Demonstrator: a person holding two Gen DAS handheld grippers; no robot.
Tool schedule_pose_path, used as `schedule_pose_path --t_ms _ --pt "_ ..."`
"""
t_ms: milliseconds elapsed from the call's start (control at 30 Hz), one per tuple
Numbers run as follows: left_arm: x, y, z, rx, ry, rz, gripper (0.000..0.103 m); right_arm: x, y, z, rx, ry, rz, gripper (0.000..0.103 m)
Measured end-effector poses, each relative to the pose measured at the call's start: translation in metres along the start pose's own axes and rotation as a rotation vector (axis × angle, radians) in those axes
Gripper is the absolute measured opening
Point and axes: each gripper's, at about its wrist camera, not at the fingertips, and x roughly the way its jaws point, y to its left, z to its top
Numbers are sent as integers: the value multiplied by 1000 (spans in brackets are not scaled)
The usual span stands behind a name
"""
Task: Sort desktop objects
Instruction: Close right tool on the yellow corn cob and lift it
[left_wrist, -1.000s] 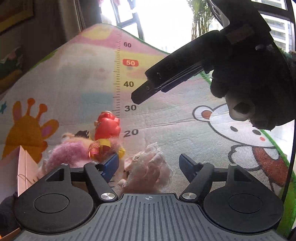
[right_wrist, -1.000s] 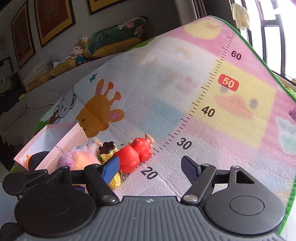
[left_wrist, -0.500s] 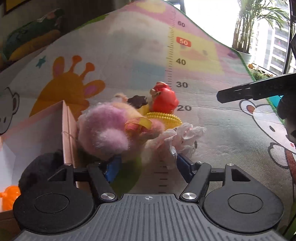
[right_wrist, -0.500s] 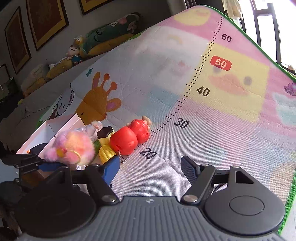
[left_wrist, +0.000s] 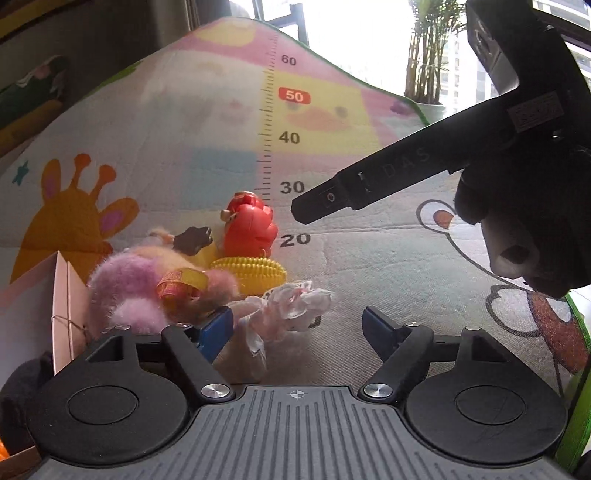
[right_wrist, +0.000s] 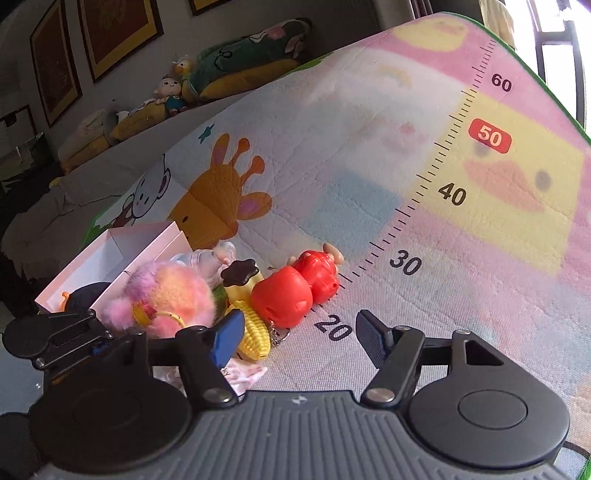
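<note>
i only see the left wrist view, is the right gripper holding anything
Observer: No. In the right wrist view the right gripper presses on nothing. Its fingers are closing, with the red toy just ahead of them.
Operator: is the box open
Observer: Yes, the pink box is open on top, and a dark thing lies inside.
Operator: whats nearest the right fingers
Observer: The yellow corn, right by the blue finger on the left of that view. I can't tell if they touch.
</note>
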Motion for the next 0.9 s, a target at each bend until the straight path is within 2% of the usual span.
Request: schedule_pose_path --t_ms 67,100,200,400,567,667,900 --pt "5 3 -2 -18 17 4 71 5 3 2 -11 13 6 67" --pt "5 7 -3 -42 24 -2 64 9 6 2 -19 33 29 65" --pt "5 19 -7 -109 35 -5 50 25 17 2 -54 98 85 54" --pt "-4 24 -9 -132 29 -21 50 62 33 -1 -77 182 143 46" --pt "-2 25 -10 -147 44 -28 52 76 40 0 -85 197 161 45" --pt "-1 26 -10 -158 53 -26 52 77 41 -1 -90 208 166 39" --pt "-5 24 -10 -152 50 -28 52 65 29 -7 -51 208 172 31"
